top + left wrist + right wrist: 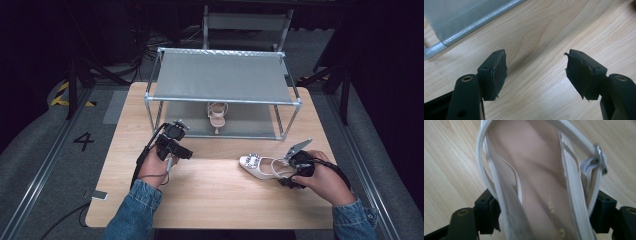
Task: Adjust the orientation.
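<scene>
Overhead light brightens the pale wooden table (210,180) while the surrounding room sinks into near-black. The white strappy heeled shoe (544,182) looks soft and blurred up close (its buckle glints), with faint shadows underneath.

Wooden table (215,192), grey floor (45,145) marked "4" (83,141), dark surroundings, cables (150,47) behind

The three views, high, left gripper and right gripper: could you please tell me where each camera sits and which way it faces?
High view: above the person's side, facing forward and down on the table and rack; forearms and both grippers show.
Left gripper view: on the left gripper, facing bare tabletop and the rack's corner; open jaws.
Right gripper view: on the right gripper, jaws around the white shoe.
Shared: that shoe, also in the high view.
</scene>
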A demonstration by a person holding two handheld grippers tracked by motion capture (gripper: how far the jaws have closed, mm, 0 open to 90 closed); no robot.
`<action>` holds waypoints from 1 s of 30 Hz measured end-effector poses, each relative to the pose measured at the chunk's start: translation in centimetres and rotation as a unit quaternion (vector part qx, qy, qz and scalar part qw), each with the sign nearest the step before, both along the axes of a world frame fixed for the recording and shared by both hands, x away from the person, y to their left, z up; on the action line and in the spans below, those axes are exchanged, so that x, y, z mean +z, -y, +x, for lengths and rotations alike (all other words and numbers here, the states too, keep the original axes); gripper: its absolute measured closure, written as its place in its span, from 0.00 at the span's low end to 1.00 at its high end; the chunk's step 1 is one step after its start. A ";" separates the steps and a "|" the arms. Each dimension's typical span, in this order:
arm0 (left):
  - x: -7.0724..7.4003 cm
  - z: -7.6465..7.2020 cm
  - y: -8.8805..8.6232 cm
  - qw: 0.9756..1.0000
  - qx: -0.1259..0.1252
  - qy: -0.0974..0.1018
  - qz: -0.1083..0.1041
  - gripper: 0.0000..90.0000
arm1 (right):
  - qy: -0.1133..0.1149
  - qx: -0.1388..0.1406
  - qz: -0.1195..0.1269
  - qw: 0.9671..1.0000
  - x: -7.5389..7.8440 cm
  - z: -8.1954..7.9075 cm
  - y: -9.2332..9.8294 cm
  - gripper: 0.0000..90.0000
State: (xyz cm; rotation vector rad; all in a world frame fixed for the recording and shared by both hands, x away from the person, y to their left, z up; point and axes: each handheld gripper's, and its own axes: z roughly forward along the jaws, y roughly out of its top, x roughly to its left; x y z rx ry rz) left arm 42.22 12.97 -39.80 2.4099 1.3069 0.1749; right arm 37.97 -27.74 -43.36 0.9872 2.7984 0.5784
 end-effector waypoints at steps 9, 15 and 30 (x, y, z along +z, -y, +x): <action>-0.2 0.0 -0.2 1.000 0.001 -0.004 0.002 0.36 | 0.008 -0.007 0.008 1.000 -0.1 0.1 0.0 0.36; -0.1 0.0 -0.3 1.000 0.000 -0.004 -0.008 0.36 | 0.001 -0.007 0.015 1.000 0.2 0.0 0.2 0.43; 0.2 -0.8 -2.0 1.000 0.021 0.002 -0.008 0.36 | 0.012 -0.053 0.054 0.997 1.7 0.2 -0.7 0.46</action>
